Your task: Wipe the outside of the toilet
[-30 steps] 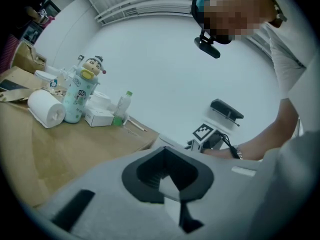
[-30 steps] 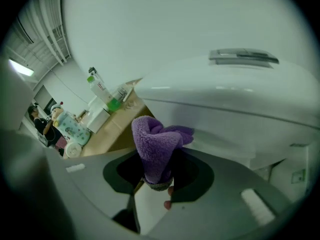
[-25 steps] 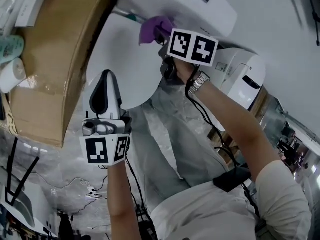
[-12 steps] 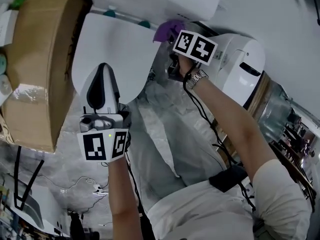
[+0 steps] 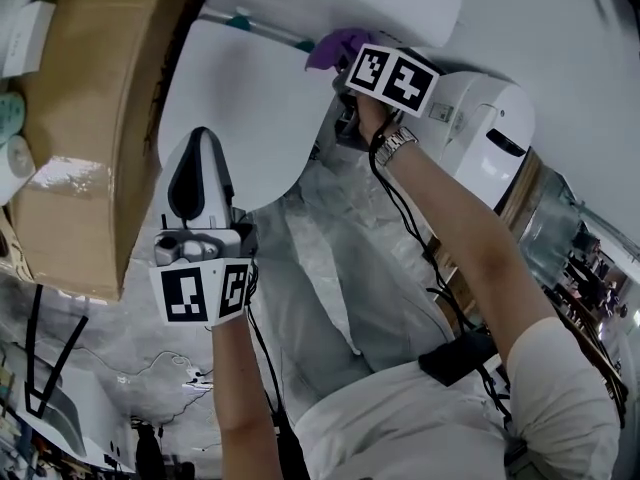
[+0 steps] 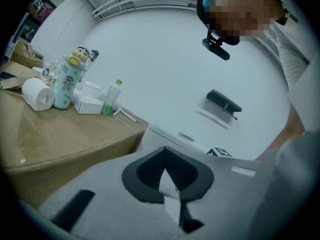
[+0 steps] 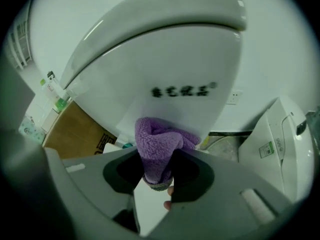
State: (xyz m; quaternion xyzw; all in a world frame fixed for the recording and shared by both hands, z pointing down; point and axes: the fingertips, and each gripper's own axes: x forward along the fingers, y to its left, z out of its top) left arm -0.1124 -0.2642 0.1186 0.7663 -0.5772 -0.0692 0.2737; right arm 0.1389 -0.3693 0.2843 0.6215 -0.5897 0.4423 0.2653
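The right gripper (image 7: 157, 170) has crept toward 12 o'clock, pinching a seemingly soft, light cloth (image 7: 159, 143) by its bunched fold beside the slick toilet (image 7: 165, 59); the left gripper (image 6: 165, 156) is pressed together, empty.

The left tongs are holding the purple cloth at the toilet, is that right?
Not quite: it is the right tongs that hold the purple cloth at the toilet, as the right gripper view shows. The left tongs hold nothing.

Brown cardboard box (image 6: 75, 134), top glossy. Clustered at its far end: white paper roll (image 6: 38, 94) on its side, touching a mint patterned bottle (image 6: 64, 86) topped with a cartoon figure. Flat white carton (image 6: 89, 105) just beside, then an upright green-capped bottle (image 6: 111, 97). Thin sticks (image 6: 129, 115) near the edge.
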